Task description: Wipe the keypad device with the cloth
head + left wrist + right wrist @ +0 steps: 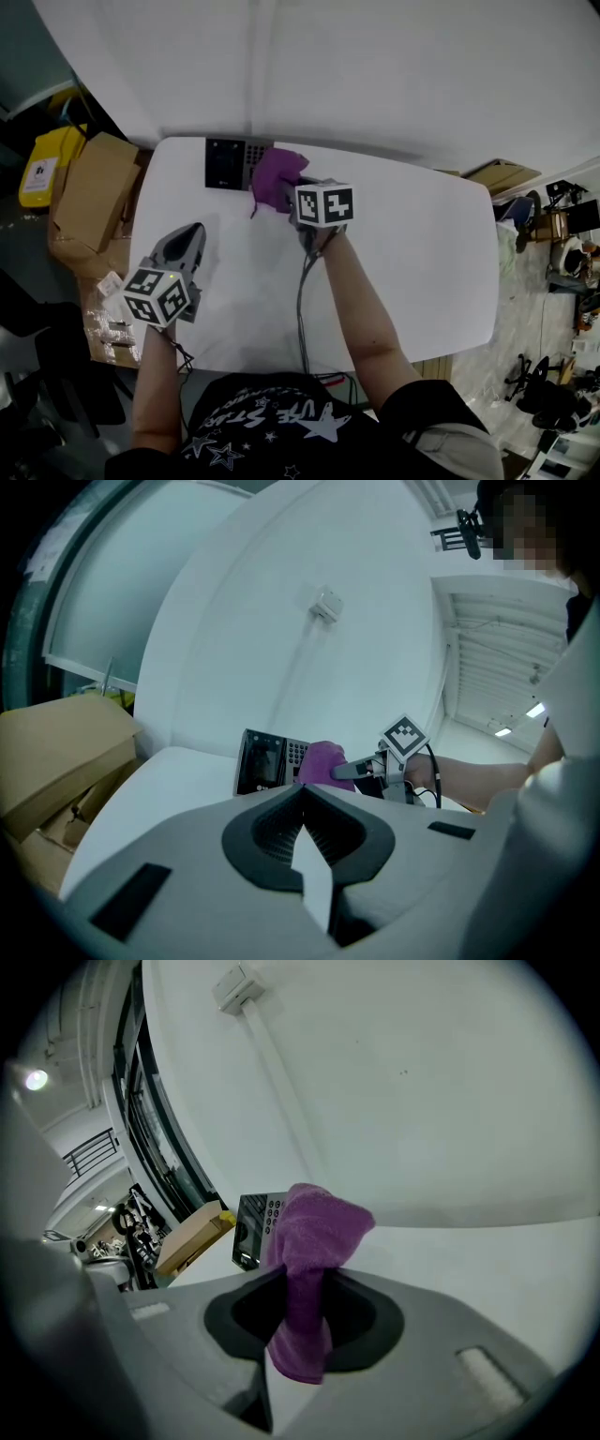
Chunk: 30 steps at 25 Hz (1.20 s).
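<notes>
Currently, the cloth (317, 1227) is clamped in the right gripper (305, 1274) jaws, with the keypad device (250, 1224) just beyond; the left gripper (302, 797) jaws are closed on nothing.

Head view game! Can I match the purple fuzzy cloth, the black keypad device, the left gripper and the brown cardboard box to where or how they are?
1 purple fuzzy cloth
2 black keypad device
3 left gripper
4 brown cardboard box

A beside the white table
B pinched in the right gripper
C jaws together, empty
D at the table's far edge

Pairs: 1-B, 2-D, 3-C, 4-A
</notes>
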Each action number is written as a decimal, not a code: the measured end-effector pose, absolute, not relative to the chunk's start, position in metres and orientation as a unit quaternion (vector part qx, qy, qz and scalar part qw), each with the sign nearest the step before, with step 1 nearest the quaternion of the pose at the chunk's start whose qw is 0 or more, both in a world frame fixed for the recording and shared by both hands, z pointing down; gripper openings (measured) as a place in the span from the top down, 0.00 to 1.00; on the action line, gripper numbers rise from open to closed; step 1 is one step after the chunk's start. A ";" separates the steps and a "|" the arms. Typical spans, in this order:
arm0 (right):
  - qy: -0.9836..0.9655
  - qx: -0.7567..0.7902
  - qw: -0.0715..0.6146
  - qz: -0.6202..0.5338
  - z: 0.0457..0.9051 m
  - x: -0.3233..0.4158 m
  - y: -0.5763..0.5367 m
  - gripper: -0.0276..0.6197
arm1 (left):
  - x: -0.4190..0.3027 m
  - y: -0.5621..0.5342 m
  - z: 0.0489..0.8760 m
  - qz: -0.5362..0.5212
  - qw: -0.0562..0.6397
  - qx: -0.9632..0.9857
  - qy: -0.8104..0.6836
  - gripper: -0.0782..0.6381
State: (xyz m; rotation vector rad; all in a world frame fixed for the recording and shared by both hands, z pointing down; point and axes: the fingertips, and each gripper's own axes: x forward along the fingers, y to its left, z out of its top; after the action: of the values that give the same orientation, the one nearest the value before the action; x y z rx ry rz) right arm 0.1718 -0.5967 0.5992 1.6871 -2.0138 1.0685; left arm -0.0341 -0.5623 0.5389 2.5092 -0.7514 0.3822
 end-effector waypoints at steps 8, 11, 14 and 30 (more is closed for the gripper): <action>-0.705 0.595 0.144 0.359 0.573 0.161 -0.575 0.81 | -0.045 -0.546 0.521 0.126 0.236 0.923 -0.275 0.88; -0.710 0.593 0.142 0.353 0.562 0.149 -0.565 0.81 | -0.055 -0.538 0.513 0.118 0.234 0.925 -0.277 0.88; -0.717 0.590 0.139 0.345 0.549 0.134 -0.552 0.81 | -0.069 -0.526 0.505 0.108 0.231 0.925 -0.282 0.88; -0.753 0.564 0.144 0.307 0.501 0.010 -0.449 0.81 | -0.175 -0.428 0.465 0.060 0.220 0.927 -0.298 0.88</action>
State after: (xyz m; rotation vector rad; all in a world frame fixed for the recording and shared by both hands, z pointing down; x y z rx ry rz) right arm 0.0095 -0.4493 0.5006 1.6270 -2.1693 0.8848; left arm -0.1745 -0.4282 0.4646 2.5635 -0.8254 0.1669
